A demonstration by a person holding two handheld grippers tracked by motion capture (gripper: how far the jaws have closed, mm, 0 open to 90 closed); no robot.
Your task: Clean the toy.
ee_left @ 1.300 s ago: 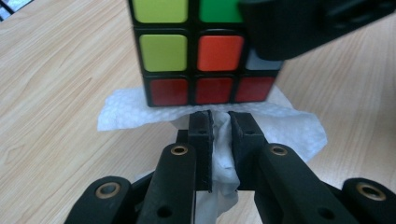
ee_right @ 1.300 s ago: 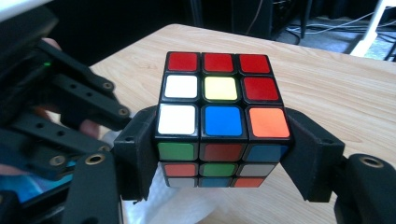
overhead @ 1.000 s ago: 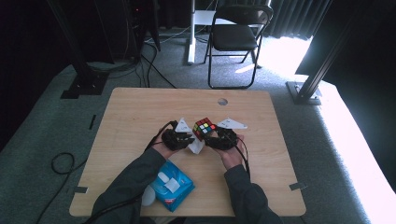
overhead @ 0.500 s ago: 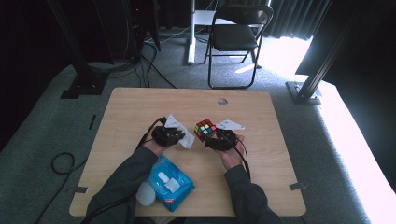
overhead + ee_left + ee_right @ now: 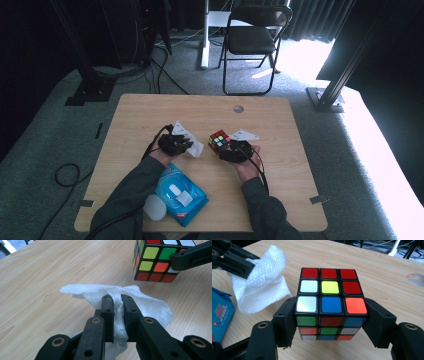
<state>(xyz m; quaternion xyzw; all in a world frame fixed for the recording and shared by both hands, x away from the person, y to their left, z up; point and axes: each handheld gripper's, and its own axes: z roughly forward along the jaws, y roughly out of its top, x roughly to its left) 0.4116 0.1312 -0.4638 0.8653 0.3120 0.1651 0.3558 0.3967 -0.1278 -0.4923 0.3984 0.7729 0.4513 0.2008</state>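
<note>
Cube (image 5: 331,303) clamped between right tool (image 5: 329,315) jaws.

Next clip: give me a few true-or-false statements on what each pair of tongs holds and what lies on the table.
1. The left tongs pinch a white wipe. True.
2. The right tongs are open and hold nothing. False: they grip a Rubik's cube by two opposite sides.
3. The wipe touches the cube. False: a gap shows between them.
4. A blue wipes pack lies at the table's near edge. True.
</note>
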